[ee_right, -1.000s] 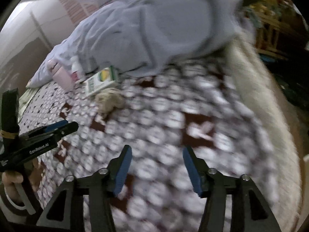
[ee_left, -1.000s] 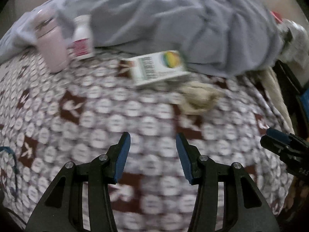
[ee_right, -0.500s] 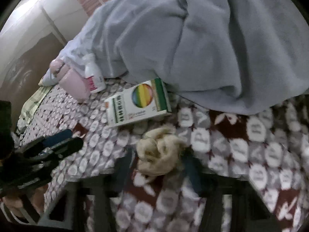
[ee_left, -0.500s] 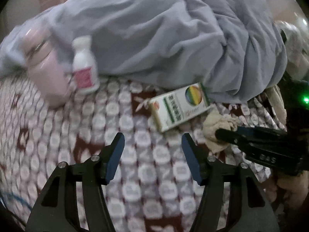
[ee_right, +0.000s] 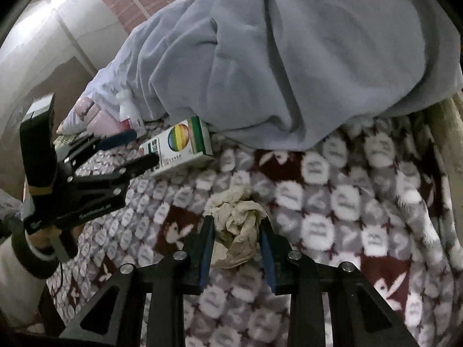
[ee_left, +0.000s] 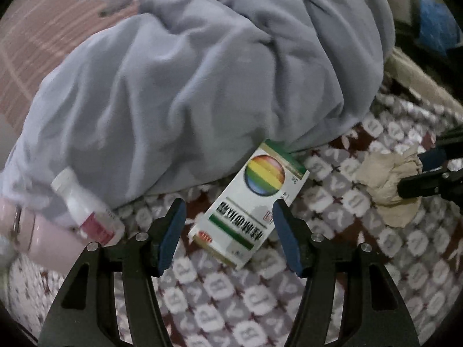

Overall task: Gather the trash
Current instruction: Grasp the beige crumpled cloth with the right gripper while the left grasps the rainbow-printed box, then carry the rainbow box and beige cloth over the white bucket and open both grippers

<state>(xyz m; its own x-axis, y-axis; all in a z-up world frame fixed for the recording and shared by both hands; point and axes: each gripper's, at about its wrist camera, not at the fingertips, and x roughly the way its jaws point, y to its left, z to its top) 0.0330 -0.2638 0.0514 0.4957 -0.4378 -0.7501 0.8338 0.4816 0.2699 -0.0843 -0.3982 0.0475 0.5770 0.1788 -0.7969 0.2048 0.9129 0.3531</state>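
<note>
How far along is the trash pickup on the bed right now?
Done: nothing visibly collected yet. In hand: the right gripper is closing on the crumpled tissue; the left gripper stands open around the rainbow carton, not gripping. Left: lift both; the white bottle and pink bottle by the grey blanket remain.

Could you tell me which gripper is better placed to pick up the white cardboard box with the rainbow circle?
The left gripper: the white cardboard box with the rainbow circle lies between its open blue pads. The right gripper is closing on the crumpled beige tissue wad, away from the box.
</note>
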